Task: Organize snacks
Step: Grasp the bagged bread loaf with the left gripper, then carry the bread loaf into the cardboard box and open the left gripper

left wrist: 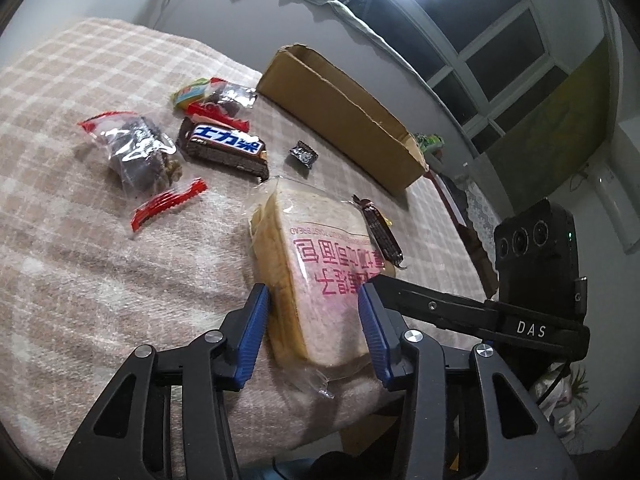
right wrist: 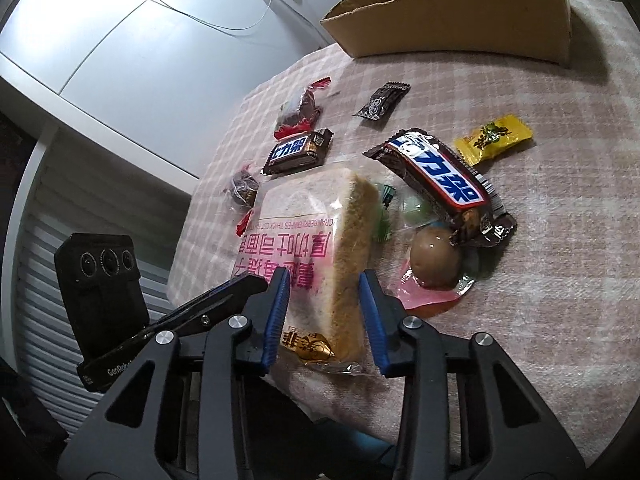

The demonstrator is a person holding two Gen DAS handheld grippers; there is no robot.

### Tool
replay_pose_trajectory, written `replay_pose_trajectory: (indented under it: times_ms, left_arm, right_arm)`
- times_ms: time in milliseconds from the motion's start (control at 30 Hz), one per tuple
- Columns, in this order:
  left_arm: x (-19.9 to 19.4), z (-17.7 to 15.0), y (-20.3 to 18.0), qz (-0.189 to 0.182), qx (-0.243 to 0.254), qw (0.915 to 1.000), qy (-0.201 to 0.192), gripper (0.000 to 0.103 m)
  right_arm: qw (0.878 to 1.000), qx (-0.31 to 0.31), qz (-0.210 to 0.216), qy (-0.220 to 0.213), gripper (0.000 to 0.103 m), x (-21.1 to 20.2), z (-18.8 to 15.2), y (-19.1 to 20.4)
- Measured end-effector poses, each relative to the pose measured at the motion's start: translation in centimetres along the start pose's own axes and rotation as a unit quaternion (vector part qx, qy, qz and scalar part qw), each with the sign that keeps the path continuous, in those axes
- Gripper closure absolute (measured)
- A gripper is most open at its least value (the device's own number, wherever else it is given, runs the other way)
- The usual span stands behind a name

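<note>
bread bag [left wrist: 320, 264]: clear glossy plastic | box [left wrist: 340, 116] at 12 o'clock: matt cardboard, torn rim | tablecloth [left wrist: 100, 240]: fuzzy checked cloth

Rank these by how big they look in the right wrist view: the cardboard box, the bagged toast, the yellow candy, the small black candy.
1. bagged toast, though nearness to the camera inflates it
2. cardboard box, farther away and cut by the frame
3-4. yellow candy and small black candy: too alike to rank

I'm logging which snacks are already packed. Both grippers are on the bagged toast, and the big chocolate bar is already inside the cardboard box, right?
Not quite. Both the left gripper and right gripper do clamp the bagged toast, but the big chocolate bar lies on the checked cloth beside a packaged egg, outside the cardboard box. The right wrist view shows it.
</note>
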State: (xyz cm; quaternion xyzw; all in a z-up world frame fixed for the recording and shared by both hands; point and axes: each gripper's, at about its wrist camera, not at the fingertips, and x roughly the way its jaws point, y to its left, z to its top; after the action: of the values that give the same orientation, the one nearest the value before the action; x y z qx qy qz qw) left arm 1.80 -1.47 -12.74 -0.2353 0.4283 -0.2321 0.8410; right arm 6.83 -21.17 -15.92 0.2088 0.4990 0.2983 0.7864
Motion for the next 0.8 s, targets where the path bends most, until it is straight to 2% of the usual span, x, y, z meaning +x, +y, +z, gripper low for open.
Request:
replay_pose_trajectory:
  times_ms: [400,800]
  left_arm:
    - [-1.1,1.5,-1.9,0.007,0.035,0.9991,-0.025,0.060]
    - [-1.4,5.7,-5.0,0.007,0.092,0.9939,-0.060,0.060]
  right_arm:
    - [0.999,-0.024,0.001,-0.021,0.066,-1.7,0.2,1.3]
    - [0.996,-0.065,-0.006,-0.066,0.066,-5.0,3.3,3.3]
